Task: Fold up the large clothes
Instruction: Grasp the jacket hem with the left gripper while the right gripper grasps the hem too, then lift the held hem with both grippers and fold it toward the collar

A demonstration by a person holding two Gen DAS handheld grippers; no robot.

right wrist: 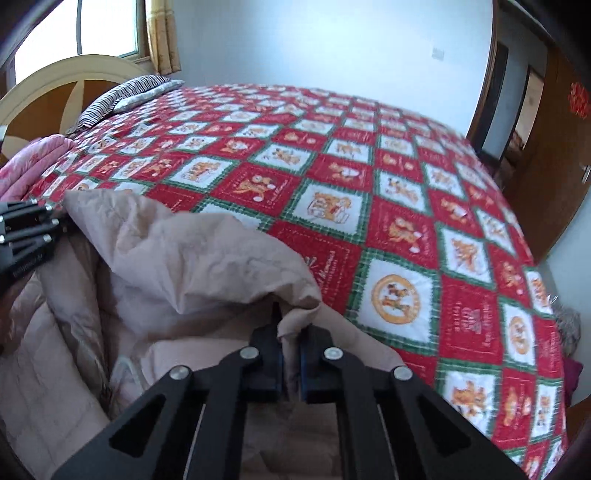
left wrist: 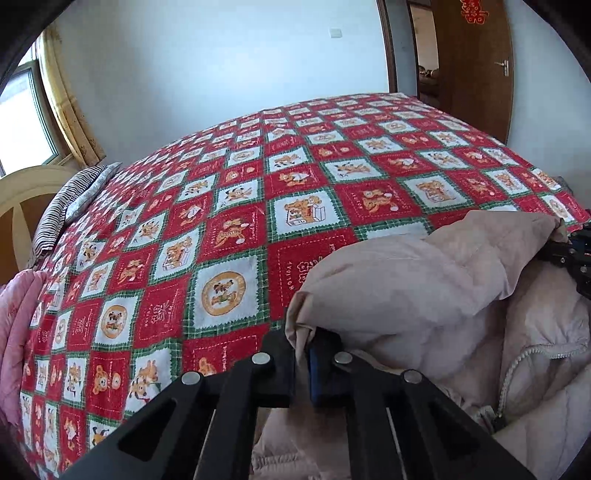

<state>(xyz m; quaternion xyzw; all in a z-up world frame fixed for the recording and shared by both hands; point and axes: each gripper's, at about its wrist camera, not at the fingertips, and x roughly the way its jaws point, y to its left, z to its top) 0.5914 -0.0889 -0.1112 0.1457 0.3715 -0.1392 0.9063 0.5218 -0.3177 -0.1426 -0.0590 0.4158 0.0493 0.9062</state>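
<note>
left gripper: closed on an edge of the beige down jacket, lower centre of frame | right gripper: jacket hem is pinched, lower centre | jacket: bunched at lower right in left view, lower left in right view, on the red checkered bedspread

The right gripper is pinching a fold of the beige coat (lining up) lying on the near bedspread; the left gripper is gripping its far-left edge.

Window daylight; perhaps slight blur
</note>
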